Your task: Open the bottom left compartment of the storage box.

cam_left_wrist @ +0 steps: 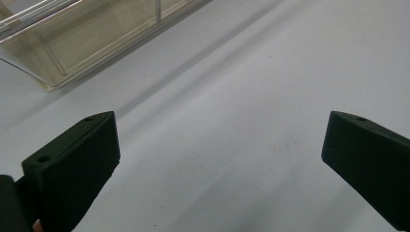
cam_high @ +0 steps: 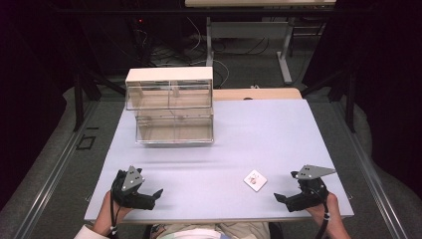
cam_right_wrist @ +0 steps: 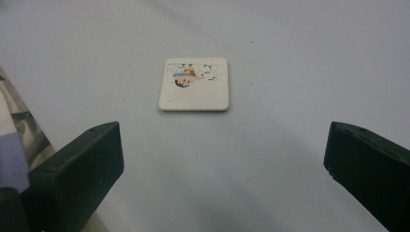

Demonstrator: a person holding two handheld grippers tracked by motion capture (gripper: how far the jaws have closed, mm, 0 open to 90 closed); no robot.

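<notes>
A small white square tile (cam_high: 255, 180) with a printed cartoon figure lies flat on the pale table (cam_high: 259, 134), near the front right. In the right gripper view the tile (cam_right_wrist: 194, 84) lies ahead of the jaws, apart from them. My right gripper (cam_high: 284, 199) rests at the front right corner, open and empty, jaws pointing left toward the tile. My left gripper (cam_high: 158, 195) sits at the front left edge, open with nothing between its jaws. A clear plastic drawer cabinet (cam_high: 170, 104) with a white top stands at the back left; its lower drawer (cam_left_wrist: 82, 36) juts out.
A wooden board (cam_high: 256, 93) lies behind the table's far edge. Desk legs and cables (cam_high: 249, 47) fill the dark floor beyond. The table edge (cam_high: 219, 219) runs just before the person's body.
</notes>
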